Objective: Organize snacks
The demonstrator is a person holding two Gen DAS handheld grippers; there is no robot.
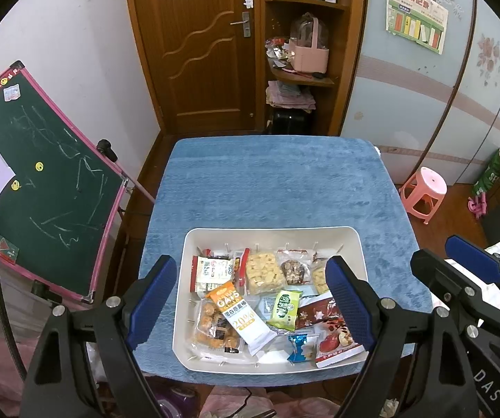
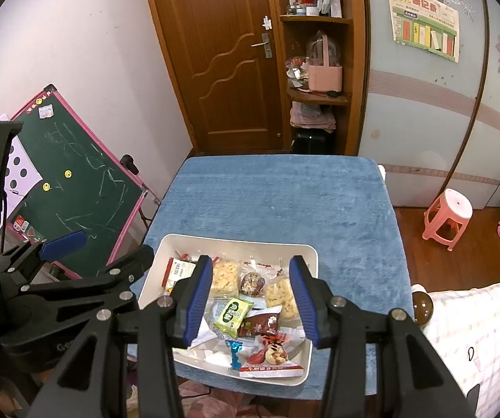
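Blue towel-covered surface [image 1: 270, 188], far half bare; brown wooden door [image 1: 194, 48] at 12 o'clock, green chalkboard [image 1: 47, 181] at 9, pink plastic stool [image 1: 424, 191] at 3. White rectangular plastic tray [image 1: 274, 235] at 6 o'clock holds mixed wrapped snacks [image 1: 250, 299]. Left tongs [image 1: 251, 299] wide, empty, above tray. Right tongs [image 2: 251, 299] wide, empty, over green packet [image 2: 232, 315]. Judgement: descend straight, pinch one packet by its middle, avoid neighbours.

You are in a room at home. You can see a wooden door [image 1: 201, 45], a pink stool [image 1: 424, 191], a chalkboard [image 1: 47, 188] and shelves [image 1: 302, 35] full of things.
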